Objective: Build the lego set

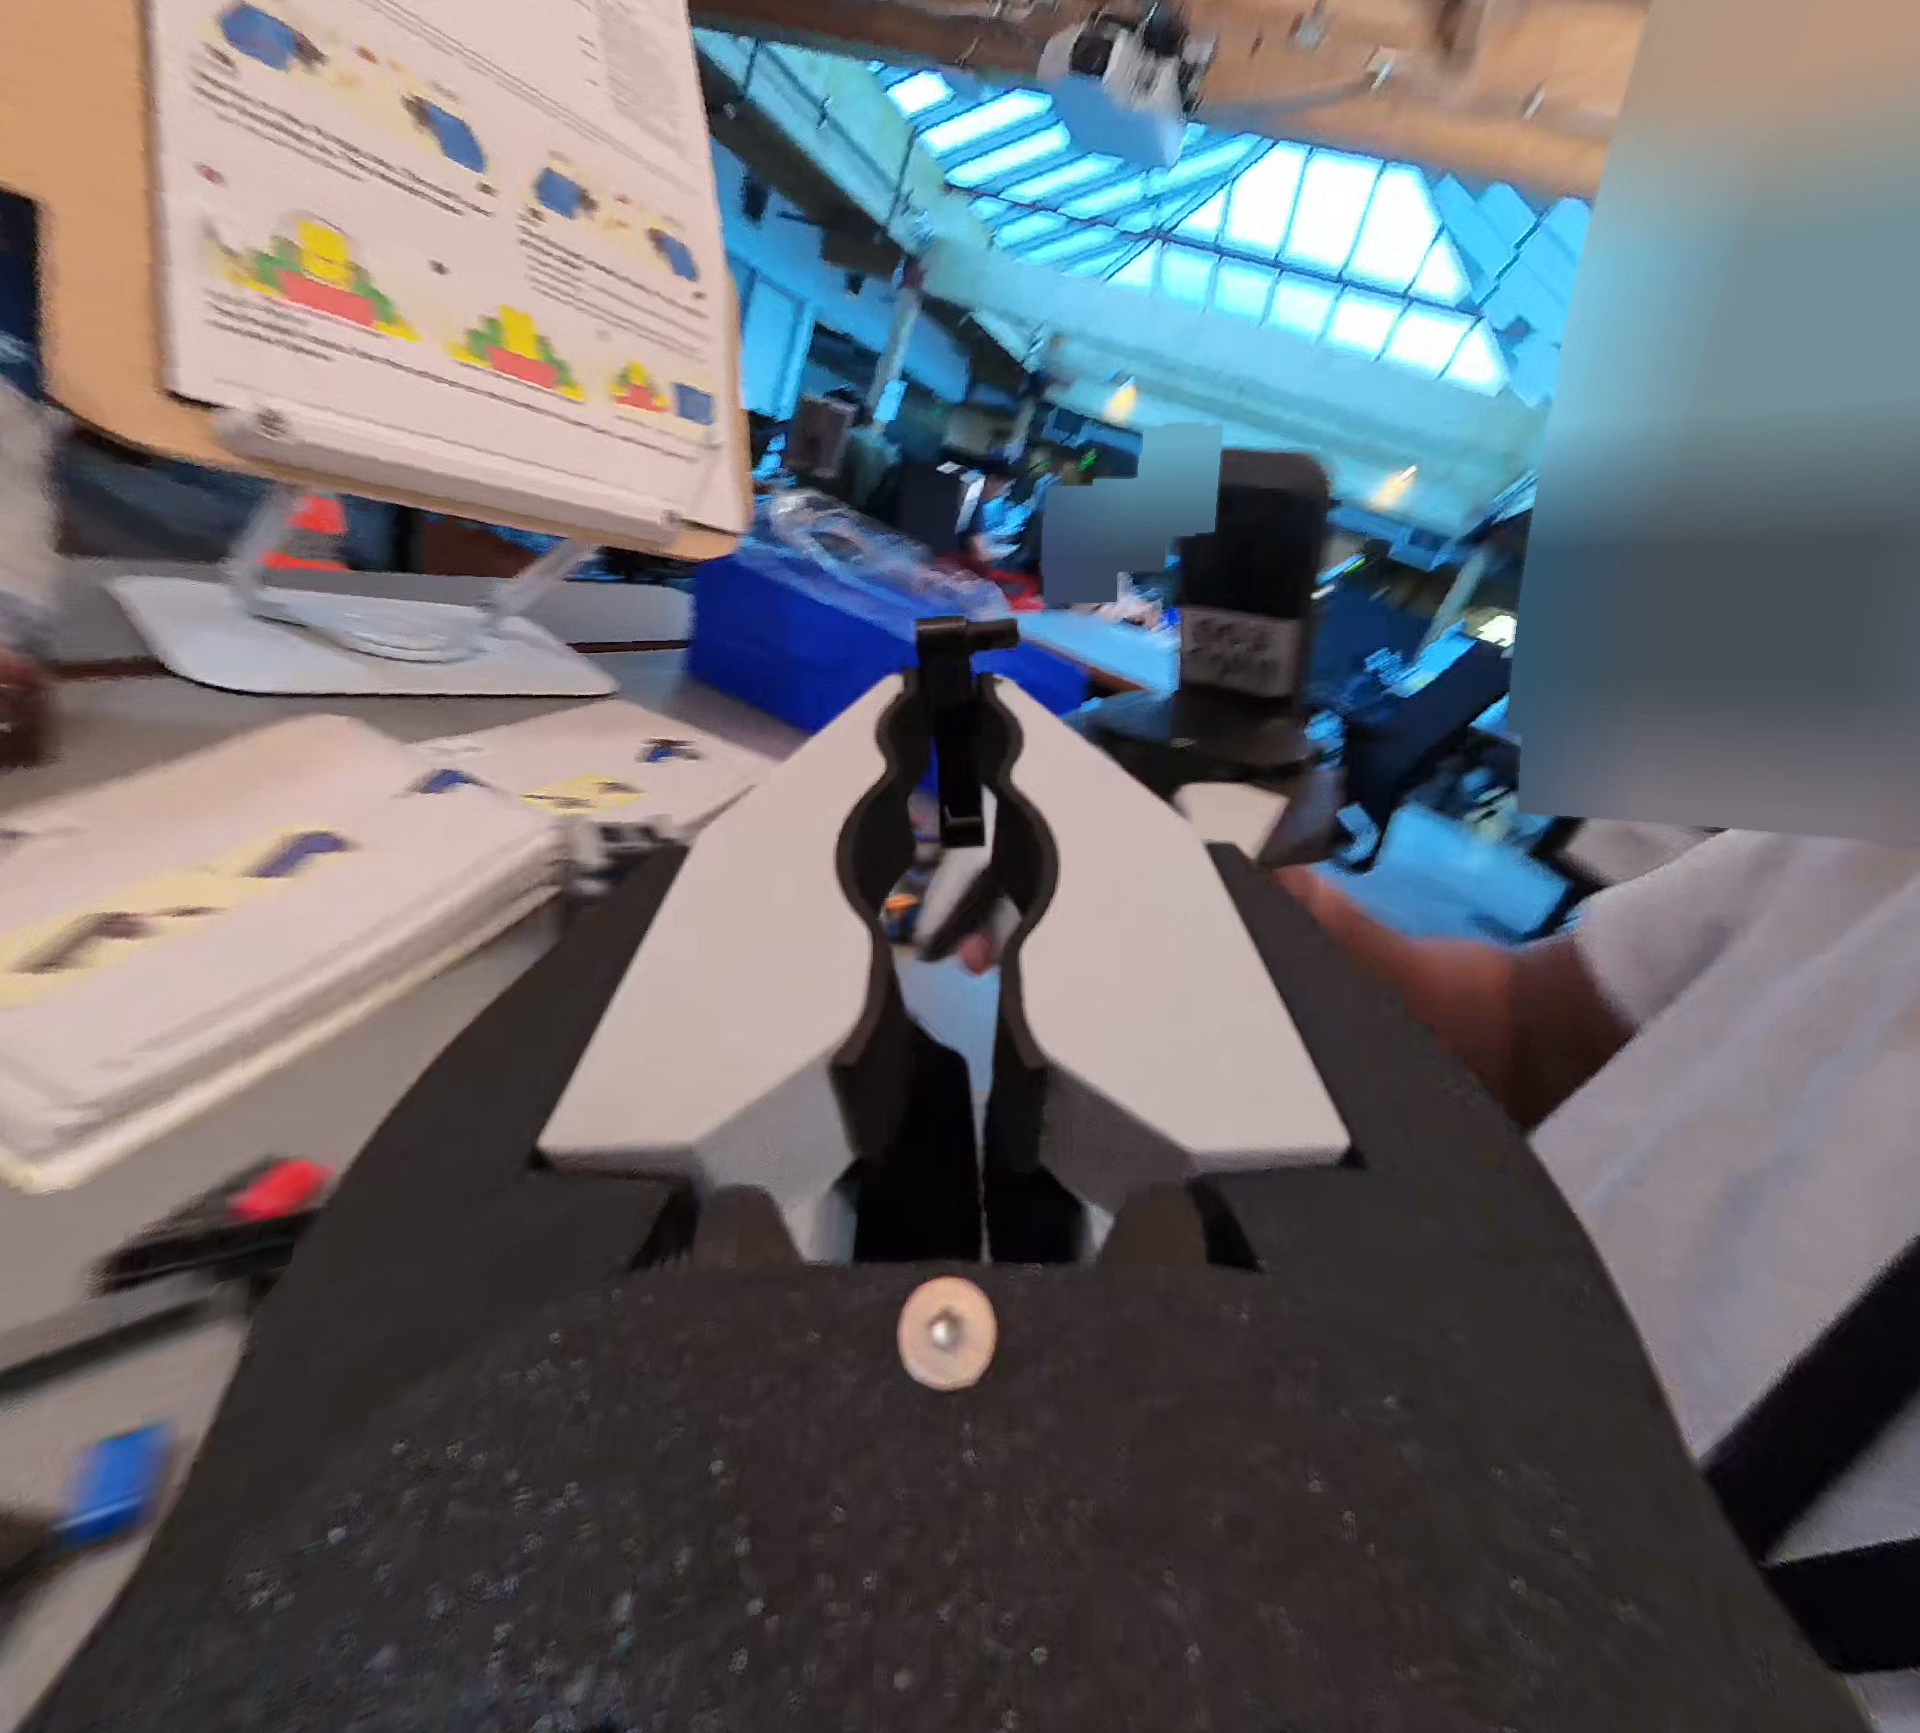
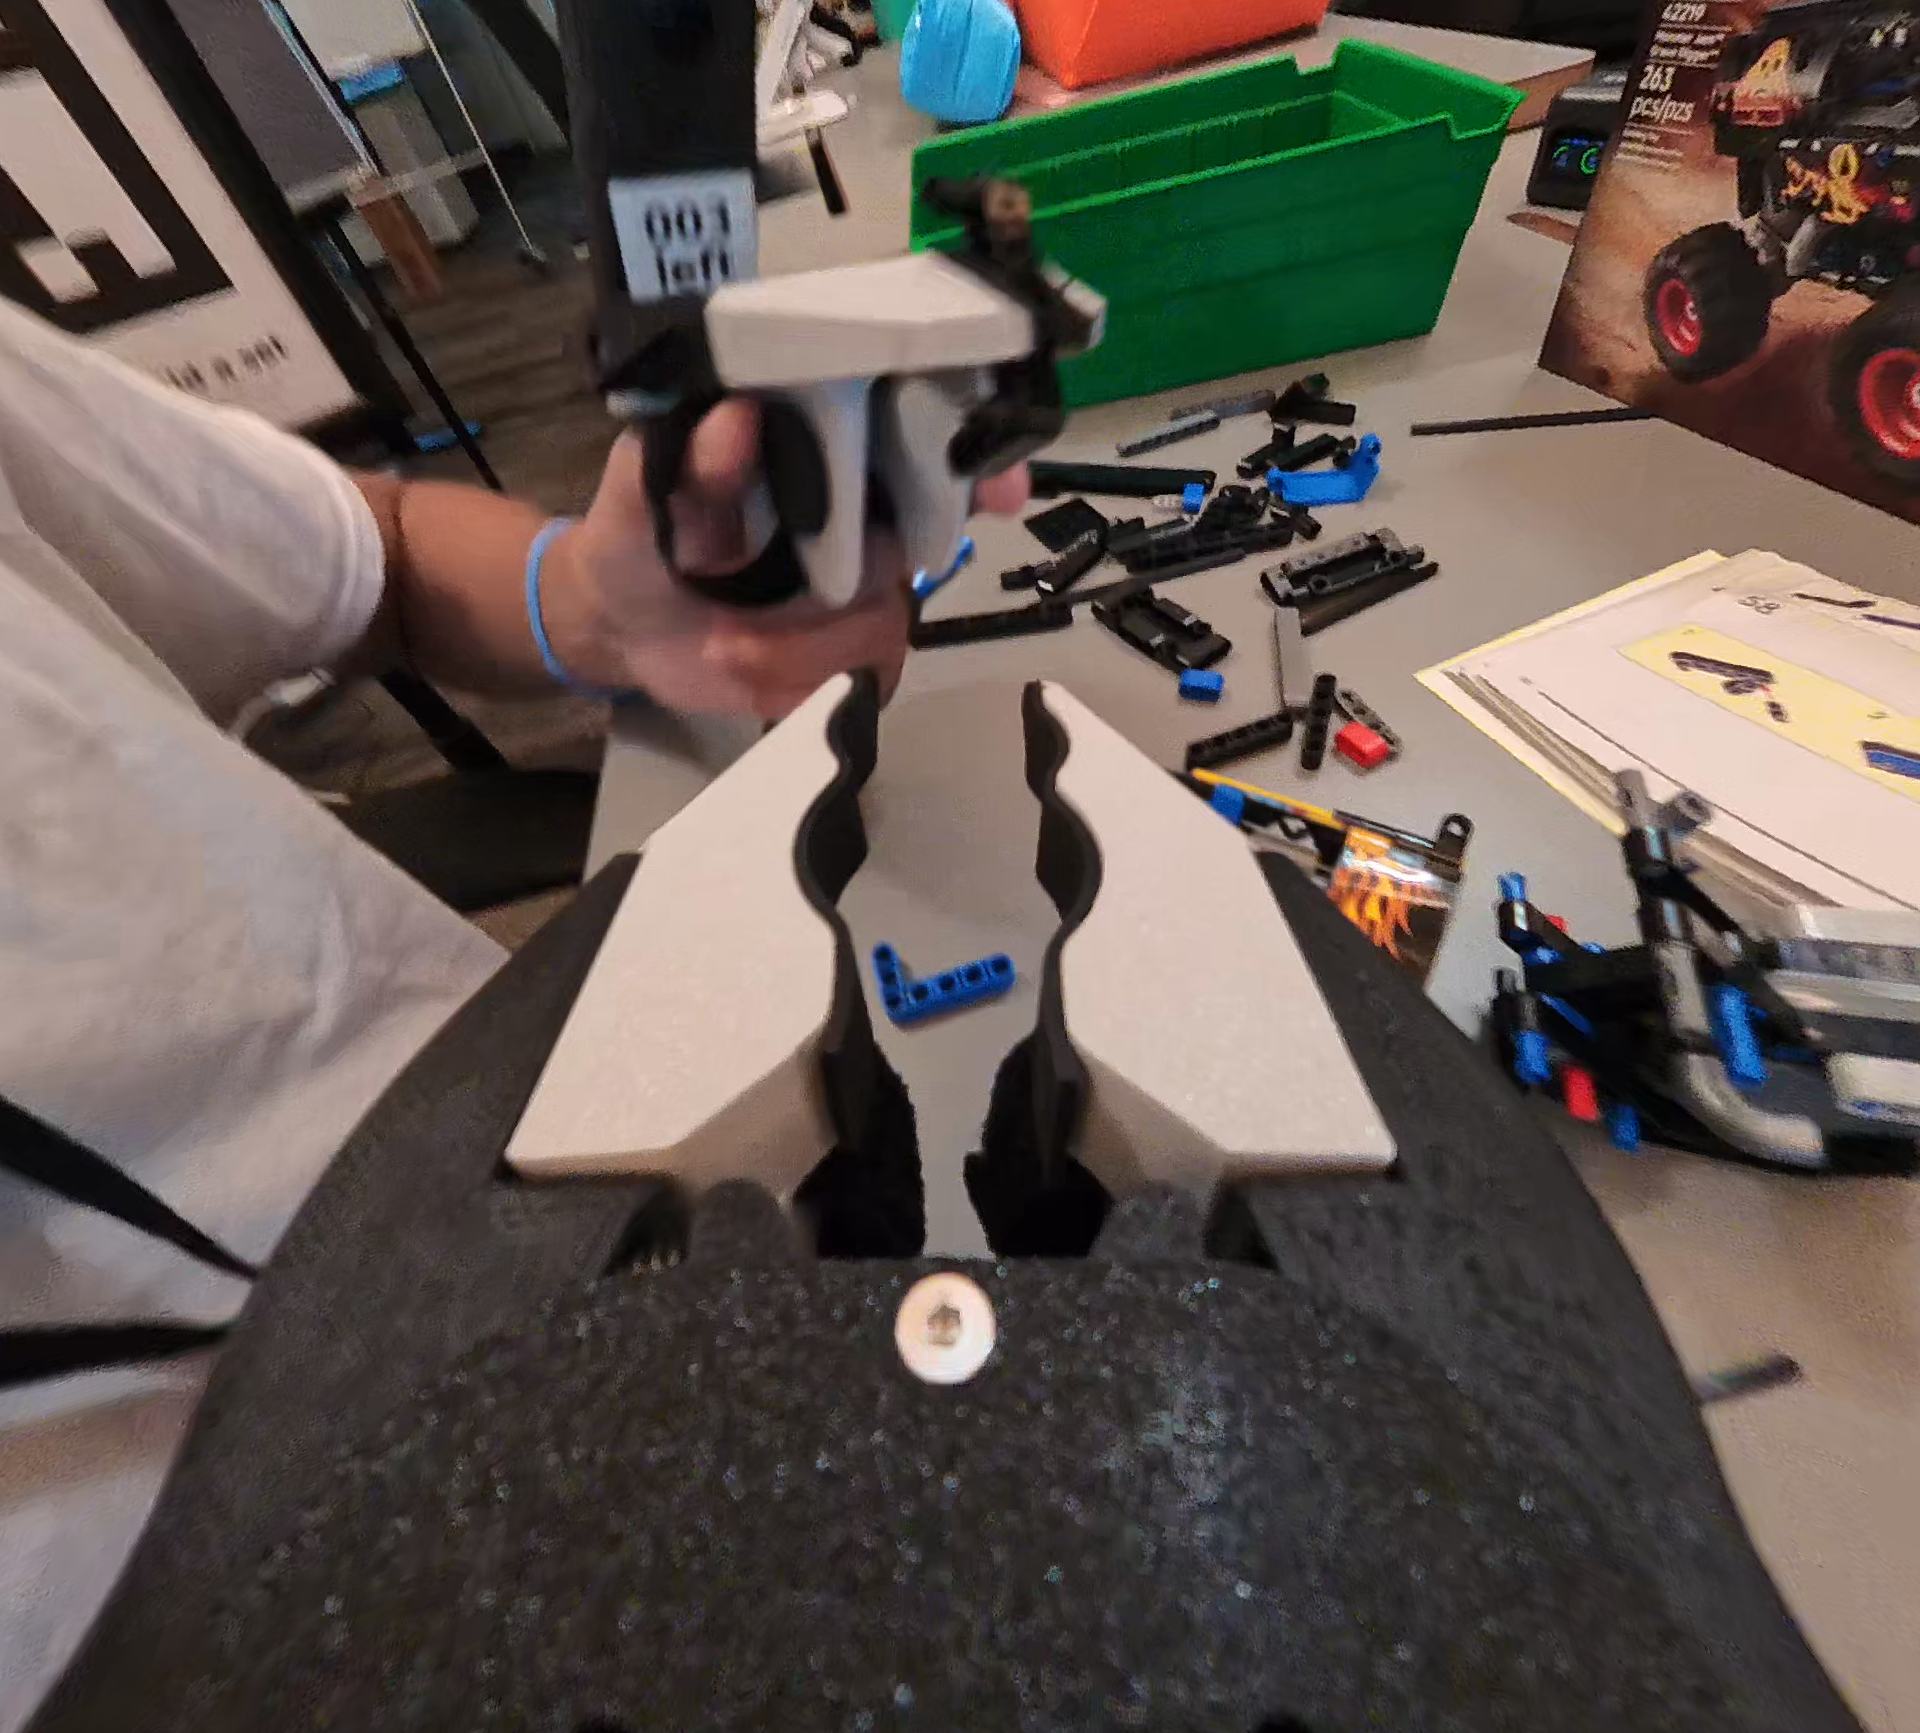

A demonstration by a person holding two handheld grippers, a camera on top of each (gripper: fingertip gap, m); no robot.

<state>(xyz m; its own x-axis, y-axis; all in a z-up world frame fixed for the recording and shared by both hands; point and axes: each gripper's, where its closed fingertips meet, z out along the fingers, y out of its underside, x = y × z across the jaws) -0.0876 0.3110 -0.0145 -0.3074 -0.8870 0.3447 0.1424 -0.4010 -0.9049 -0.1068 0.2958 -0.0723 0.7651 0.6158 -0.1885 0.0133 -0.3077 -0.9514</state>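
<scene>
My left gripper [image 1: 951,696] is shut on a small black lego piece [image 1: 958,727] and holds it raised in the air, tilted upward. The right wrist view shows that same gripper [image 2: 1049,301] held up by a hand, the black piece [image 2: 997,229] sticking out of its tips. My right gripper [image 2: 945,696] is open and empty, low over the grey table. A blue L-shaped beam [image 2: 940,982] lies on the table between its fingers. A partly built blue, black and grey model [image 2: 1704,1018] sits at the right. Loose black and blue parts [image 2: 1195,540] lie farther ahead.
A green bin [image 2: 1226,229] stands behind the loose parts and the lego box [image 2: 1766,156] at the far right. An instruction booklet [image 2: 1714,707] lies right; it also shows in the left wrist view [image 1: 208,935]. A propped sheet with pictures [image 1: 436,156] stands at the left. A sticker sheet [image 2: 1382,883] lies near the model. One gripper's finger ends stand about 6 cm off the other's.
</scene>
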